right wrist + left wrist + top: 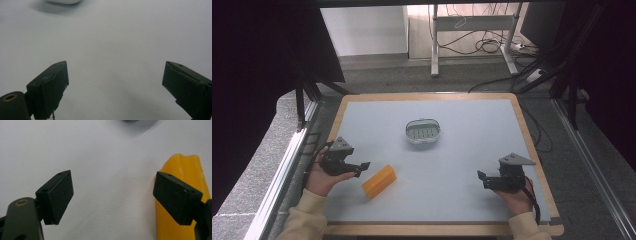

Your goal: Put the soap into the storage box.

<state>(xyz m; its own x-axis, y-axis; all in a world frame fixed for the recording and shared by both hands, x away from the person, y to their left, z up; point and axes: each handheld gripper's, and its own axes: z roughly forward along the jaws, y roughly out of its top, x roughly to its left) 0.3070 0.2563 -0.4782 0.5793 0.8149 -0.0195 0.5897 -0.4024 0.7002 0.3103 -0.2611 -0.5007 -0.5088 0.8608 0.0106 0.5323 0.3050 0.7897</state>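
Observation:
A yellow block [379, 181] lies on the pale grey table top near the front left. In the left gripper view the same yellow block [183, 170] runs up the right side, partly behind the right jaw. My left gripper [363, 166] is open, just left of the block, with bare table between its jaws [112, 197]. A small oval white tray [423, 131] with a slotted grey floor sits mid-table. My right gripper [482, 178] is open at the front right, over bare table [115, 82], with nothing between its jaws.
The table [362, 97] has a wooden rim. Black frame posts stand at both sides. Beyond the far edge, a desk leg [434, 40] and cables [482, 45] lie on the floor. The white tray's edge [63, 1] shows at the top of the right gripper view.

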